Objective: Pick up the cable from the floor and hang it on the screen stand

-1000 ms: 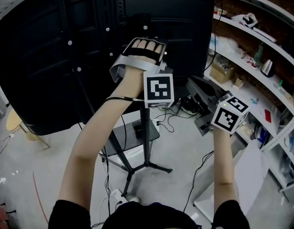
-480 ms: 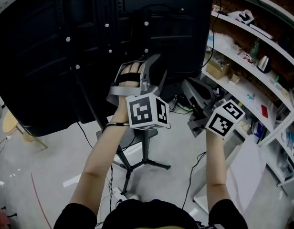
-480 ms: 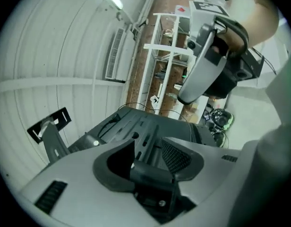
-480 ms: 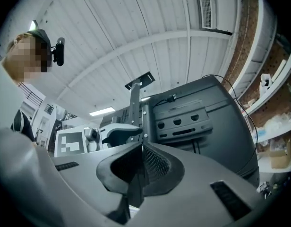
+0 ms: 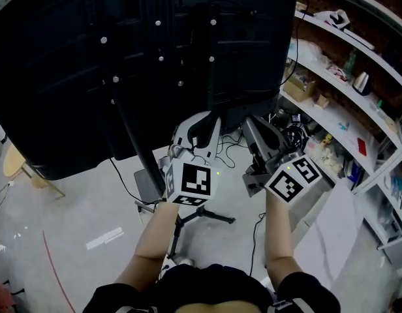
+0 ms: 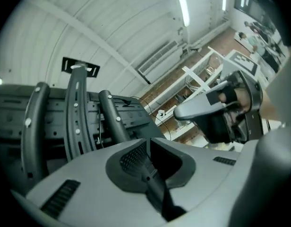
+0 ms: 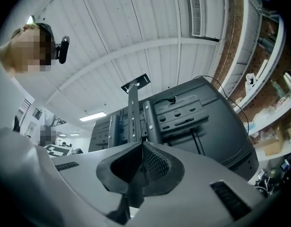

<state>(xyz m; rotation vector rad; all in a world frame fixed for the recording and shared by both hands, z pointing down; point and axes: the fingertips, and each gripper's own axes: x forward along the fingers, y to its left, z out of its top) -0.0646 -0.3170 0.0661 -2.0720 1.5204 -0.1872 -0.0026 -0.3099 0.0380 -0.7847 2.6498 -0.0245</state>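
1. Cable first: a thin dark cable (image 6: pixel 131 98) lies across the top of the mounting bracket (image 6: pixel 124 109) on the back of the screen (image 5: pixel 57 77). It is up on the screen stand (image 5: pixel 132 135), well apart from both sets of jaws.
2. Over to the left gripper (image 5: pixel 209 119). Its jaws have just been closing, and its own view shows the tips meeting, ribbed pads bare, with no cable between them.
3. The right gripper (image 5: pixel 251 122) reads the same: jaws together at the tips, with nothing in their grasp.
4. Now the pose. Both forearms (image 5: pixel 158 240) come up from the bottom of the head view, side by side. The two grippers sit near each other, just below the screen's lower edge.
5. Both noses point away from the person toward the back of the screen, tipped a little upward.
6. The left gripper is rolled over, so the stand's rails run slanted through its view, with the right gripper just off to one side there.
7. Both marker cubes (image 5: pixel 191 182) face up toward the head camera.
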